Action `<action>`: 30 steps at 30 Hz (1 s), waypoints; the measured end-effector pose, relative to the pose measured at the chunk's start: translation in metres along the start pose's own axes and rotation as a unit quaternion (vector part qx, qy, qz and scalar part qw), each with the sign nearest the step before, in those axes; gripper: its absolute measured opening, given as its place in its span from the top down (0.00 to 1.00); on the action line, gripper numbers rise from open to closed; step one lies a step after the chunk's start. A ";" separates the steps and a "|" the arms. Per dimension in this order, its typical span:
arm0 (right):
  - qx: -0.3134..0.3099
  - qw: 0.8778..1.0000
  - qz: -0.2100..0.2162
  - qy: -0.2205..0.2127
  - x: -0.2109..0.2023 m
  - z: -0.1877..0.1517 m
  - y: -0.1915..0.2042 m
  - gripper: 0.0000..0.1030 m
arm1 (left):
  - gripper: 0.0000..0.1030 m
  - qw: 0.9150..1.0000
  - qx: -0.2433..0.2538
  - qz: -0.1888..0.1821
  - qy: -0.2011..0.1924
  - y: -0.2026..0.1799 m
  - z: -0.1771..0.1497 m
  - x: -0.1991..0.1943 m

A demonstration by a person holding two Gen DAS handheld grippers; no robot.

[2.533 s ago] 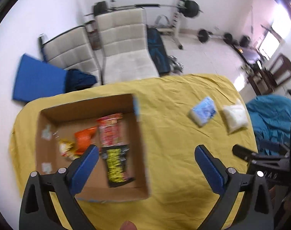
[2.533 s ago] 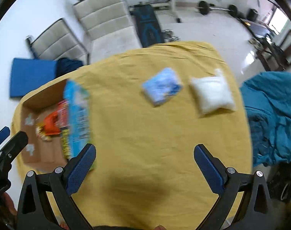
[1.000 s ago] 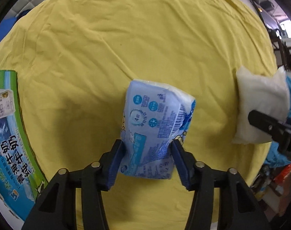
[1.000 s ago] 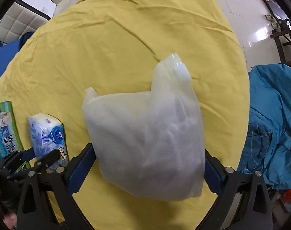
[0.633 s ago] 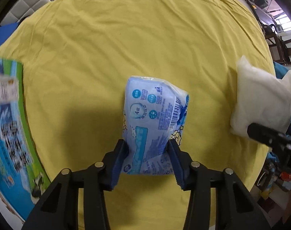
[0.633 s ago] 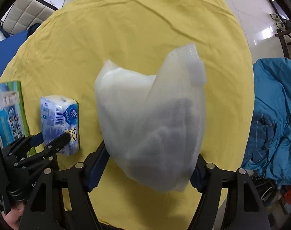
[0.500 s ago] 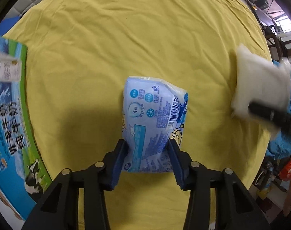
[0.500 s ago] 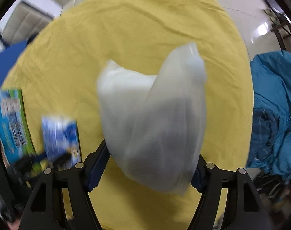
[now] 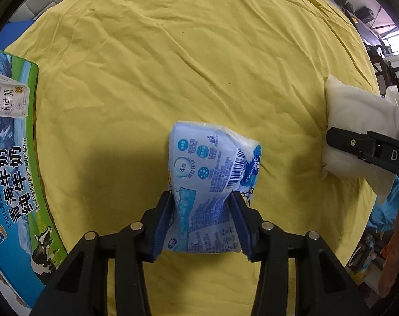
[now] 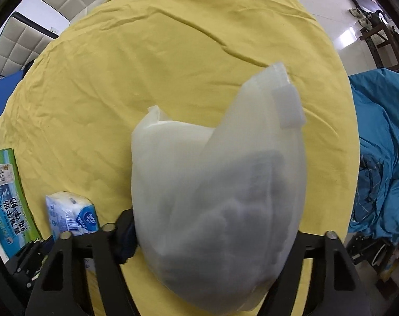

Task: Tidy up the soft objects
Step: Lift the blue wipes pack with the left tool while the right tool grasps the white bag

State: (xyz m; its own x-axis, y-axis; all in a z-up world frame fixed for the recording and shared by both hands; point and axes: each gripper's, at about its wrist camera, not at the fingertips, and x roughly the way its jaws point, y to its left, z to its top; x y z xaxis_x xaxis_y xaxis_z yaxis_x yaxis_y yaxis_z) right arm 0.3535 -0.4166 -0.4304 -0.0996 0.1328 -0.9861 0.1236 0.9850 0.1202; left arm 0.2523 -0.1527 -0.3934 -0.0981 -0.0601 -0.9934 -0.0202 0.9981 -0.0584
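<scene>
A: Left view: my left gripper (image 9: 203, 222), jaws just closing, is pinching the blue plastic tissue pack (image 9: 212, 200) over the yellow cloth (image 9: 173, 79).

B: Right view: my right gripper (image 10: 212, 239), also closing, is squeezing the translucent white stuffed bag (image 10: 220, 184); only here blue bedding (image 10: 378, 158) is showing.

Right gripper (image 10: 212, 239) mostly hidden behind the big white bag (image 10: 217, 205); right-hand jaw not seen at all. Stuff inside the bag too cloudy to tell. Milk carton box (image 9: 12, 158) cut off by the left edge. Bottom of the tissue pack (image 9: 212, 197) tucked between the jaws of the left gripper (image 9: 203, 223). Blue cloth (image 10: 380, 158) cut off at the right.
</scene>
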 end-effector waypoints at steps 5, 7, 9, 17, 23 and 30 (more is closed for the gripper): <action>-0.011 1.000 -0.008 -0.008 -0.008 -0.005 0.012 0.39 | 0.67 1.000 0.011 0.005 -0.014 -0.006 0.008 -0.005; -0.011 1.000 -0.003 -0.009 -0.014 -0.016 0.003 0.40 | 0.70 1.000 0.017 0.007 -0.025 -0.006 0.000 -0.012; -0.009 1.000 0.006 -0.012 -0.017 -0.027 0.001 0.41 | 0.75 0.999 0.018 0.003 -0.030 -0.006 -0.002 -0.019; -0.008 0.999 0.031 -0.021 -0.037 -0.050 0.000 0.42 | 0.70 0.999 0.030 -0.011 -0.040 -0.009 -0.003 -0.045; 0.006 0.999 0.041 -0.009 -0.032 -0.054 -0.016 0.42 | 0.33 0.998 0.043 -0.043 0.011 -0.011 0.007 -0.012; 0.008 0.999 0.035 -0.006 -0.025 -0.054 -0.025 0.42 | 0.66 0.998 0.067 0.003 0.003 -0.031 0.008 -0.001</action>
State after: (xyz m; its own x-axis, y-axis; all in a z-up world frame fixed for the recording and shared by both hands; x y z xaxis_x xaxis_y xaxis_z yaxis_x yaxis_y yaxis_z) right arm 0.3000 -0.4382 -0.4027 -0.0777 0.1992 -0.9769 0.1464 0.9715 0.1865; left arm 0.2606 -0.1836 -0.3913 -0.1039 -0.0529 -0.9932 0.1137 0.9914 -0.0647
